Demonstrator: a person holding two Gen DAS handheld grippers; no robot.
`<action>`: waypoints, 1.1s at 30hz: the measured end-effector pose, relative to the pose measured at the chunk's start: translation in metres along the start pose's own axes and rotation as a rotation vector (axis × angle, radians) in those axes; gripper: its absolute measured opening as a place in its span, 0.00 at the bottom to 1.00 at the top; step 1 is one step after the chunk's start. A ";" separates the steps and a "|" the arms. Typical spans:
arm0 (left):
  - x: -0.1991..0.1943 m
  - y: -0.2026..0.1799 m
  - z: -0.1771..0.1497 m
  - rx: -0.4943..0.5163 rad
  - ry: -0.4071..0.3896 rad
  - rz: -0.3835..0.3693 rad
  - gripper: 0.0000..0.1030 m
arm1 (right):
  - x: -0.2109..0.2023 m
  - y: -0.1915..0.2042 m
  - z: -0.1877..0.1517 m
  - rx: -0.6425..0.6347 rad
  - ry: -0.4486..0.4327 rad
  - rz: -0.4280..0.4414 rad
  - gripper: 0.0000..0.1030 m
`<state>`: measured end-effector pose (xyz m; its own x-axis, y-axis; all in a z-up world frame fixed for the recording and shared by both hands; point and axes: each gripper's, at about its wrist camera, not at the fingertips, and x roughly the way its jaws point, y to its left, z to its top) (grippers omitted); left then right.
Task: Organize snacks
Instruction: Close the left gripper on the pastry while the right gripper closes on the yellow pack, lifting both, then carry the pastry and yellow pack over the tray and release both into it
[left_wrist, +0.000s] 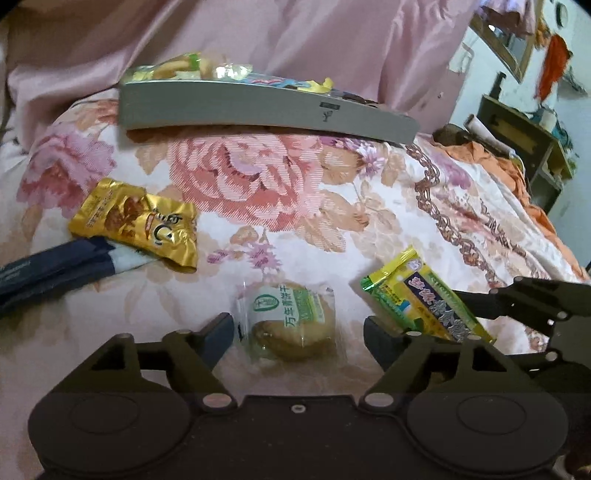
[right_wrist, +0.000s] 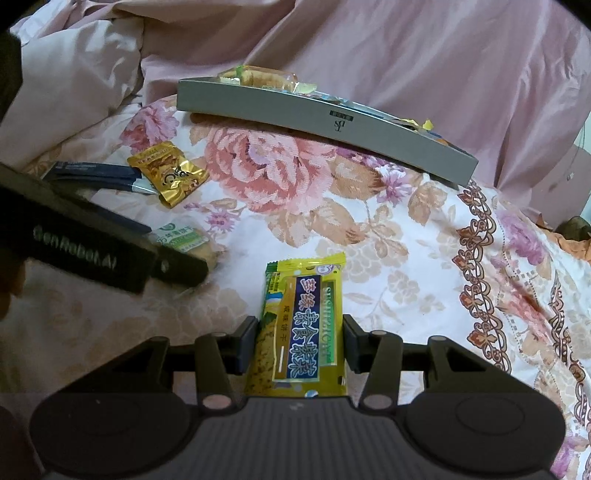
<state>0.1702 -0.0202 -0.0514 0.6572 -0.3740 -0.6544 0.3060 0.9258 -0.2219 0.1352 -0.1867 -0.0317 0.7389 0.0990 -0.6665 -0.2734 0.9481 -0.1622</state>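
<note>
A round biscuit in a clear wrapper with a green label (left_wrist: 291, 325) lies on the floral bedspread. My left gripper (left_wrist: 297, 332) is open around it, one finger on each side and neither pad touching. My right gripper (right_wrist: 300, 343) is shut on a yellow-green snack packet (right_wrist: 306, 314), its pads pressing the two long edges; the same packet (left_wrist: 424, 299) shows at the right of the left wrist view. A grey shallow box (left_wrist: 258, 107) at the back holds several snacks. A gold packet (left_wrist: 136, 221) and a dark blue packet (left_wrist: 55, 266) lie at the left.
A pink quilt (right_wrist: 406, 55) is piled behind the grey box (right_wrist: 325, 122). The bedspread (right_wrist: 406, 240) slopes away to the right. Past the bed's right edge are an orange cloth (left_wrist: 495, 162) and a dark shelf unit (left_wrist: 524, 136).
</note>
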 end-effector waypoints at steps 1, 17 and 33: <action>0.002 0.000 0.001 0.008 -0.002 0.000 0.78 | 0.000 -0.001 -0.001 0.003 0.001 0.001 0.50; 0.001 -0.009 -0.002 0.099 -0.037 0.042 0.48 | -0.004 0.004 0.001 -0.081 -0.040 -0.038 0.50; -0.019 -0.013 0.005 0.074 -0.157 0.016 0.47 | -0.011 0.001 0.004 -0.112 -0.103 -0.072 0.50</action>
<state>0.1574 -0.0251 -0.0323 0.7599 -0.3684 -0.5356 0.3405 0.9274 -0.1548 0.1295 -0.1855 -0.0219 0.8167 0.0684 -0.5730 -0.2802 0.9150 -0.2902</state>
